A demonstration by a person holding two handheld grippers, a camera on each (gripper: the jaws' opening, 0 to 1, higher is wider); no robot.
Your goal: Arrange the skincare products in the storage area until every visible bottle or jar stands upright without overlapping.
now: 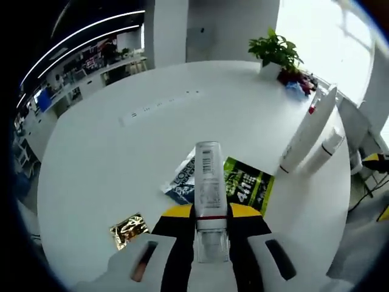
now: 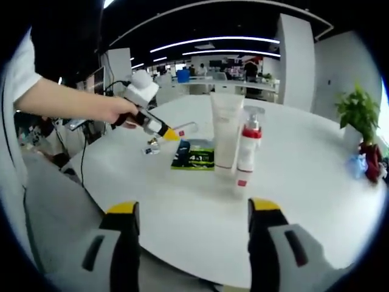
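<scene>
My left gripper (image 1: 211, 213) is shut on a clear bottle (image 1: 209, 182) with a white barcode label and a red band, held lying along the jaws above the white table (image 1: 109, 158). In the right gripper view a hand holds that left gripper (image 2: 171, 133) over the table's far left, the clear bottle (image 2: 186, 128) sticking out of it. A tall white tube (image 2: 226, 131) and a white pump bottle with red parts (image 2: 248, 146) stand upright side by side. The same tube (image 1: 307, 137) and pump bottle (image 1: 325, 149) stand off to my right. My right gripper (image 2: 193, 210) is open and holds nothing.
Flat sachets lie under the held bottle: a green one (image 1: 248, 185), a blue-white one (image 1: 181, 179) and a gold one (image 1: 129, 229). A potted plant (image 1: 276, 52) stands at the far edge, with a power strip (image 1: 158, 106) set in the table. The round table (image 2: 182, 213) ends just before my right jaws.
</scene>
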